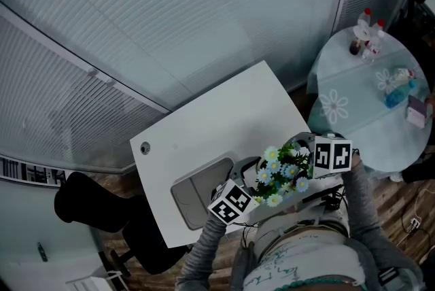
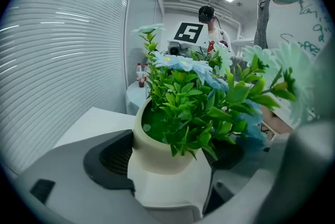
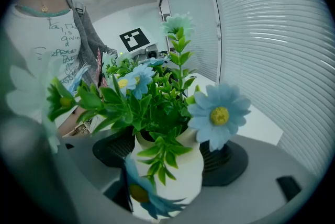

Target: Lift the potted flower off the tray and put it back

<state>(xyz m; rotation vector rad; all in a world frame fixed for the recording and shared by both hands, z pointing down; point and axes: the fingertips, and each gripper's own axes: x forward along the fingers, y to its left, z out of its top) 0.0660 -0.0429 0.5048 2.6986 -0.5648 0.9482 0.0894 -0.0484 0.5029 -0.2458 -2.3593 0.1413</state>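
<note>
Beside tray (image 1: 197, 193) — potted flower (image 1: 279, 174) pinched by left hand-held gripper (image 2: 167, 165), right hand-held gripper (image 3: 167, 160); blooms (image 3: 219, 114) hide pot (image 2: 157, 155) overhead.

We've got the flower (image 1: 279, 173) held up off the tray (image 1: 197, 193), hanging just to its right by the worktop (image 1: 204, 126) edge. Its cream pot (image 2: 157, 149) sits upright, crammed with green leaves and pale blue, yellow-centred daisies. The tray lies flat, grey and round-cornered, on our white worktop.
</note>
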